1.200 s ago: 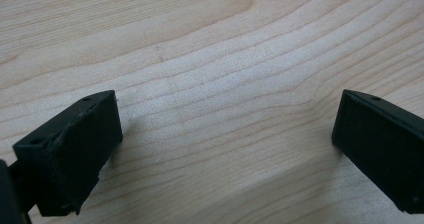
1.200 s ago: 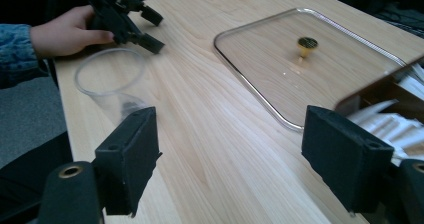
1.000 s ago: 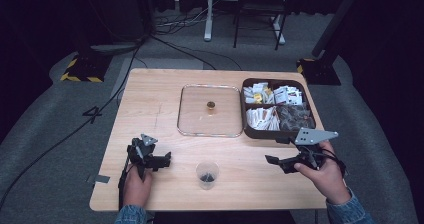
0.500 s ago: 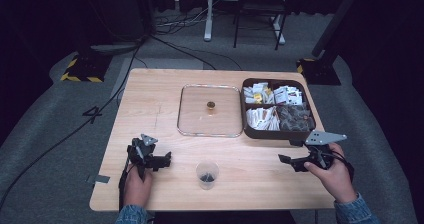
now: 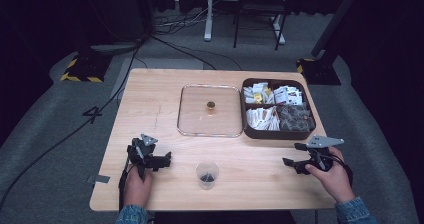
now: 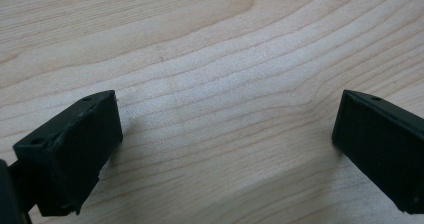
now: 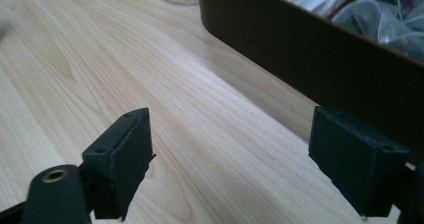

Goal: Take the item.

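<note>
While both tongs rest low on the bench [image 5: 150, 91] with jaws spread and nothing between them, the small clear cup [image 5: 207, 174] stands near the front edge — between the two hands. It lies to the right of the left tongs [image 5: 165, 160], which are nearer; the right tongs [image 5: 291, 155] sit farther off, just before the brown compartment box [image 5: 276, 133].

Black tongs [image 5: 166, 159], pale wood-grain table [image 5: 150, 99] — dark brown box [image 5: 278, 133].
</note>
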Available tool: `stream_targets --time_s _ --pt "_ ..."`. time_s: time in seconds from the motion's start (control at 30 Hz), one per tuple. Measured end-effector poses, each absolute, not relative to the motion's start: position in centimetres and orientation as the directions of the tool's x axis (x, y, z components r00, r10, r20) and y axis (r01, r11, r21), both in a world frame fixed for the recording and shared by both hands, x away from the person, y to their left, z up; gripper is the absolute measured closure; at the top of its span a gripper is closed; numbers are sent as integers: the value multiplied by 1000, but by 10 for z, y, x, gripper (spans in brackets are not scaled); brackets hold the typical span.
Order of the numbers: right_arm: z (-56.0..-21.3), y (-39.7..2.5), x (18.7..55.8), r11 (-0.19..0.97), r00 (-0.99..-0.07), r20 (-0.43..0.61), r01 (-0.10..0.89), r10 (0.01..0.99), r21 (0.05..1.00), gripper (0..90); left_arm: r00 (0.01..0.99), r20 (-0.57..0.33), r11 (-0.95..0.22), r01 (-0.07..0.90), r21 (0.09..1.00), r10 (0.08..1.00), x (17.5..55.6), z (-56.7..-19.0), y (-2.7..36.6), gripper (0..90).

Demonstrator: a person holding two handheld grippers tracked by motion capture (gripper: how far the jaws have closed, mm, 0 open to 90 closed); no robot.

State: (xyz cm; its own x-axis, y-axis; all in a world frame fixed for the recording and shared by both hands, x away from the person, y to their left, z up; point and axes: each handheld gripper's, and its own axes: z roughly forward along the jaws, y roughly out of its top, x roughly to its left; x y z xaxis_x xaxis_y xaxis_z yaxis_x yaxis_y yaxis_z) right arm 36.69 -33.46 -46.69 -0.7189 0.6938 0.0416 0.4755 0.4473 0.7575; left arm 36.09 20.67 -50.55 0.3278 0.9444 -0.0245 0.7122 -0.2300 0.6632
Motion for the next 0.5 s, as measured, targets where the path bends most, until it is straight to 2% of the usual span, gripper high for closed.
stream_targets --time_s 0.5 --pt "-493 -335 360 469 -717 32 488 696 737 175 328 -24 -230 712 663 944 361 -505 207 0"
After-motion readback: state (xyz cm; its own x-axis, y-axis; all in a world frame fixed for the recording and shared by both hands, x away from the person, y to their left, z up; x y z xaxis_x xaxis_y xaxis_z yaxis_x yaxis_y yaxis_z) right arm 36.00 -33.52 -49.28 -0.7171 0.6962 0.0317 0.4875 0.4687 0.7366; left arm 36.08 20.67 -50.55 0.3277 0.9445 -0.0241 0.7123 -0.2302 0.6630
